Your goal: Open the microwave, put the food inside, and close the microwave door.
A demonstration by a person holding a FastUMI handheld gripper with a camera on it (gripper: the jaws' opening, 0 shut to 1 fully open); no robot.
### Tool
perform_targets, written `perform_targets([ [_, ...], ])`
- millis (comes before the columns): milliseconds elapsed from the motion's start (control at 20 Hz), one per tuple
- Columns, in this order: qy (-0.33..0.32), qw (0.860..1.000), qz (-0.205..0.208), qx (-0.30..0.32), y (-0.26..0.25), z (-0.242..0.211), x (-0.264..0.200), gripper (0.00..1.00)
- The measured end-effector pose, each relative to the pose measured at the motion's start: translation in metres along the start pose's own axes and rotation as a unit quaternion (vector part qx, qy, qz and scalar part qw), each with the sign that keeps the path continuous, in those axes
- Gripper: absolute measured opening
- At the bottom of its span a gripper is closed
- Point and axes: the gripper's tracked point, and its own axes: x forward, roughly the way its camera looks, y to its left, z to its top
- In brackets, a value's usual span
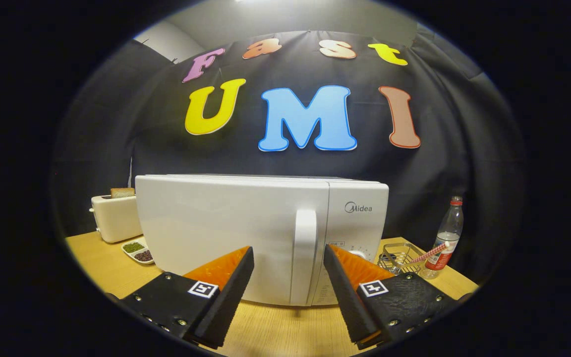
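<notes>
A white microwave (226, 233) stands on the wooden table just ahead of my fingers, its door shut. Its upright white handle (304, 255) runs down the door's right side, next to the control panel (357, 233). My gripper (289, 258) is open, and the handle appears in the gap between the two fingertips, a little beyond them. Nothing is held between the fingers. I cannot tell which item is the food for the microwave.
Left of the microwave stands a white toaster (115, 218) with a slice of bread (122, 192) in its slot, and a small dish (138, 250) of beans lies before it. To the right are a wire basket (400, 257), a striped straw (427, 254) and a plastic bottle (447, 233).
</notes>
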Motion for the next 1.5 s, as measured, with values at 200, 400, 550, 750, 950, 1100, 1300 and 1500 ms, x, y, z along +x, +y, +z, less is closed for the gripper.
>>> perform_targets([
  [200,-0.002,1.0,-0.026,-0.016,-0.007,-0.01,0.013,0.73],
  [400,0.036,0.998,-0.057,0.006,-0.021,-0.034,0.025,0.5],
  [550,0.044,0.998,-0.038,0.02,-0.016,-0.04,0.027,0.5],
  [750,0.03,0.998,-0.048,-0.011,-0.015,-0.037,0.028,0.29],
  [950,0.031,0.999,-0.038,-0.002,-0.015,-0.038,0.027,0.21],
  [1100,0.03,0.999,-0.032,0.008,-0.014,-0.037,0.026,0.12],
  [1300,0.027,0.999,-0.022,0.024,-0.013,-0.036,0.028,0.12],
  [1500,0.02,0.999,-0.028,-0.001,-0.008,-0.035,0.012,0.11],
])
